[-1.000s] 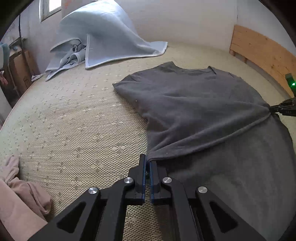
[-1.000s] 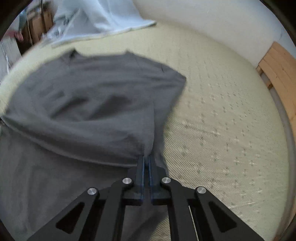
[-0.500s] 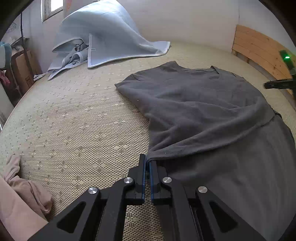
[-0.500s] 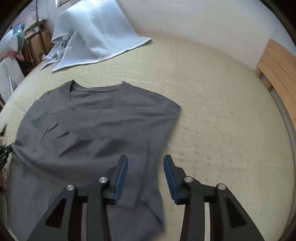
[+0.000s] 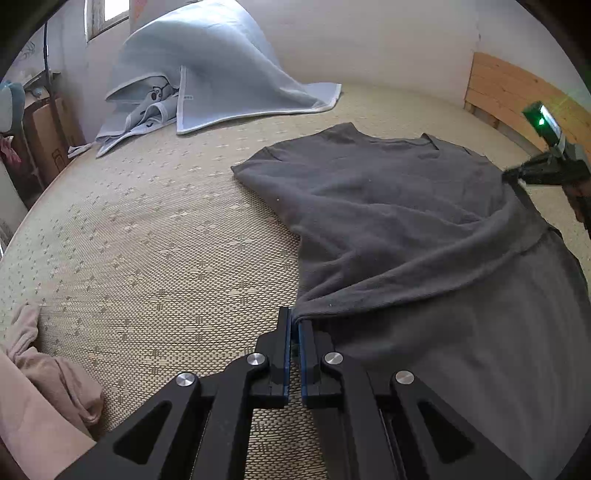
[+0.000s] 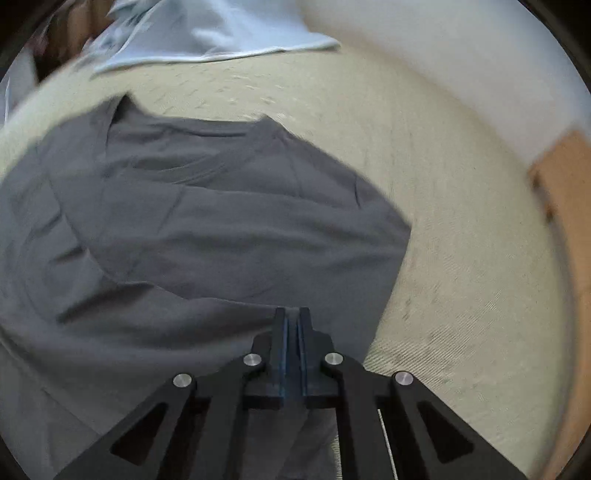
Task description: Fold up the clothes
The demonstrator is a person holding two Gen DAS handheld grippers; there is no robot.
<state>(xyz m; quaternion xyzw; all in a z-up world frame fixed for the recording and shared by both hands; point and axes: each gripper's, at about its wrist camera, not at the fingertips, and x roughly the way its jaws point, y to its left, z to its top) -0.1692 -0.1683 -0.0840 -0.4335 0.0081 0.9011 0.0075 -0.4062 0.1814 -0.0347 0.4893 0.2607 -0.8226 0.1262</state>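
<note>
a bedroom in a home: a bed (image 5: 147,258) with a woven mat, a wooden headboard (image 5: 517,92) off right of the jaws, a pale blue blanket (image 5: 207,74) heaped ahead by the window (image 5: 107,14).

We saw a plain dark grey T-shirt (image 5: 406,206) on a straw-coloured woven mat (image 5: 147,258) with small cross motifs, a pale blue blanket (image 5: 207,74) far left, and pink cloth (image 5: 48,387) near left.

Right wrist view is smeared with motion blur, so the pale blue blanket (image 6: 207,33) up top loses its edges. The dark grey T-shirt (image 6: 207,229) runs off the left edge. The crumpled pink garment (image 5: 40,398) is cut off at the left wrist view's bottom-left corner.
</note>
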